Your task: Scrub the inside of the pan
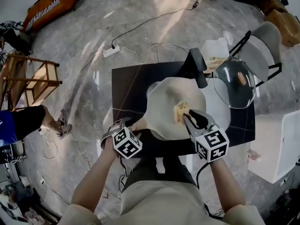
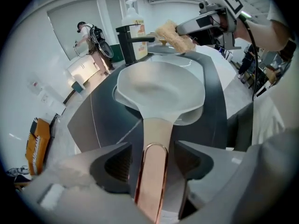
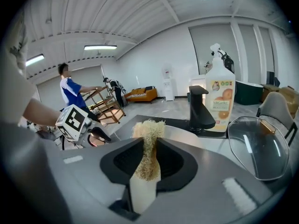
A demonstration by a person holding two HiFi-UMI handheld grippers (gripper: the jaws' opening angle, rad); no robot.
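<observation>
A cream pan [image 1: 168, 97] rests on the dark counter [image 1: 133, 86], its handle [image 1: 140, 123] pointing toward me. My left gripper [image 1: 129, 126] sits at the handle's end. In the left gripper view the copper-edged handle [image 2: 152, 171] lies between the jaws of my left gripper [image 2: 153, 155], with slim gaps on both sides. My right gripper [image 1: 190, 116] is shut on a tan fibrous scrubber [image 1: 181, 111] over the pan's right side. In the left gripper view the scrubber [image 2: 174, 35] hangs above the pan's [image 2: 161, 85] far rim. The scrubber [image 3: 149, 127] fills my right gripper [image 3: 149, 146].
A black faucet [image 1: 197, 67] and a soap bottle [image 1: 216, 53] stand behind the pan. A glass lid [image 1: 234, 81] lies at its right. A chair [image 1: 267, 46] and a white cabinet [image 1: 276, 144] are further right. Cables cross the floor; a person [image 1: 23, 123] stands at left.
</observation>
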